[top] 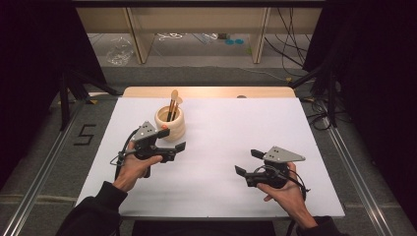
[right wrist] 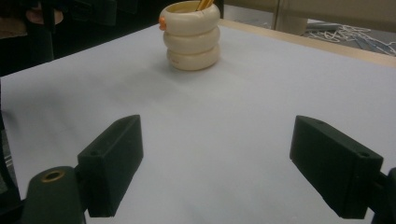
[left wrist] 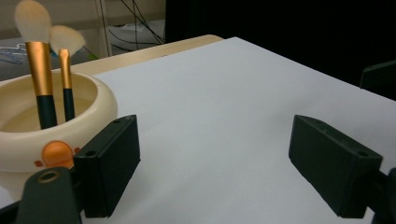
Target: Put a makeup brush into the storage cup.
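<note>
A cream ringed holder point(top: 170, 123) stands upright toward the back left of the white table point(top: 221, 128); its rim fills the left of the left gripper view point(left wrist: 100, 93) and it sits far off in the right gripper view point(right wrist: 191, 37). Two makeup brushes point(top: 172, 104) with gold and black handles stand in it, bristles up point(left wrist: 37, 56). My left gripper point(top: 174, 140) is open just in front of the holder, nothing between its jaws point(left wrist: 215, 168). Open as well, my right gripper point(top: 248, 162) hovers over bare table at the front right point(right wrist: 215, 168).
An orange knob point(left wrist: 57, 153) sticks out of the holder's side. A tan wooden strip point(top: 206, 92) runs along the table's far edge. Beyond it are shelf legs point(top: 259, 39) and loose cables point(top: 290, 54) on the floor. Black curtains flank both sides.
</note>
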The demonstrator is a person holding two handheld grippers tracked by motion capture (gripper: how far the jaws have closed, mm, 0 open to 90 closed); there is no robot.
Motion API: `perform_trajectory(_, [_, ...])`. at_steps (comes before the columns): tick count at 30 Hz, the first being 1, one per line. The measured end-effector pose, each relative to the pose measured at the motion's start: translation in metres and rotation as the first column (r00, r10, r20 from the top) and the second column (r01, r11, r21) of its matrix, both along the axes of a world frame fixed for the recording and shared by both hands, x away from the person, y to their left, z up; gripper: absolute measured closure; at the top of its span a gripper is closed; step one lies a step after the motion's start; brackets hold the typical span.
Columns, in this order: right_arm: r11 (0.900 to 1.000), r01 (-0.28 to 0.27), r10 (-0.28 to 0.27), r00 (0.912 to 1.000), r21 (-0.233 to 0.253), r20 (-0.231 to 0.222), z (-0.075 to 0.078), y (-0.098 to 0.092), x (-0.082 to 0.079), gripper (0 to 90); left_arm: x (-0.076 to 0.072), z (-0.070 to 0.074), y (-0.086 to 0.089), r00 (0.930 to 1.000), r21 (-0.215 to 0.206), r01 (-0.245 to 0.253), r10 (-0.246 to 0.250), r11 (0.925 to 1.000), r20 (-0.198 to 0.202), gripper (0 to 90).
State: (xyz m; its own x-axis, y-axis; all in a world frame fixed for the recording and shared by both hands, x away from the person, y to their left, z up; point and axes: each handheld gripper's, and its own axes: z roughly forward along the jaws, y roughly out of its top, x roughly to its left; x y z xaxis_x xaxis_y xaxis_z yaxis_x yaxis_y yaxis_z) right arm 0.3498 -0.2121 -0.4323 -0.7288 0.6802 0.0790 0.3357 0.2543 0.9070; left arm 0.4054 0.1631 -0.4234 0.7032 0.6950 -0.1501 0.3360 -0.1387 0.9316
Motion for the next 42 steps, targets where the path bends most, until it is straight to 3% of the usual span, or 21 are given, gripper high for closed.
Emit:
perform_trajectory(2, [1.000,0.004,-0.004,0.9999,-0.002,0.015,0.000,0.000,0.001,17.9,-0.003,0.000,-0.001,0.9999,0.016,0.006,-0.006,0.9999,0.008,16.2])
perform_trajectory(7, [1.000,0.008,-0.008,0.9996,0.005,0.026,-0.001,0.001,0.001,17.6,-0.008,-0.002,-0.003,1.0000,0.010,0.007,-0.007,0.9999,0.005,16.2])
perform_trajectory(13, [1.000,0.008,-0.008,1.0000,-0.001,0.000,0.000,0.000,0.000,17.3,-0.013,-0.005,-0.003,0.9999,0.009,0.012,-0.012,0.9999,0.010,16.3])
perform_trajectory(14, [1.000,0.012,-0.012,0.9997,0.003,0.019,0.000,0.000,0.001,17.2,-0.014,-0.005,-0.003,0.9998,0.017,0.017,-0.017,0.9997,0.012,16.3])
perform_trajectory(18, [1.000,0.017,-0.017,0.9996,0.002,0.023,0.000,0.000,0.000,17.1,-0.018,-0.008,-0.005,0.9997,0.021,0.023,-0.024,0.9995,0.008,16.4])
perform_trajectory(24, [1.000,0.016,-0.016,0.9998,0.019,0.015,0.000,0.001,0.000,17.1,-0.025,-0.012,-0.007,0.9997,0.028,0.020,-0.020,0.9994,0.012,16.6])
perform_trajectory(28, [1.000,0.021,-0.021,0.9997,0.003,0.011,0.000,0.000,0.000,17.0,-0.029,-0.016,-0.007,0.9996,0.031,0.029,-0.029,0.9991,0.008,16.6])
perform_trajectory(30, [1.000,0.019,-0.019,0.9997,0.013,0.011,0.000,0.001,0.000,16.9,-0.031,-0.018,-0.007,0.9994,0.050,0.032,-0.033,0.9982,0.014,16.6])
perform_trajectory(42, [1.000,0.023,-0.023,0.9996,0.016,0.018,-0.001,0.000,0.000,16.5,-0.046,-0.024,-0.014,0.9980,0.050,0.062,-0.062,0.9968,0.012,16.3])
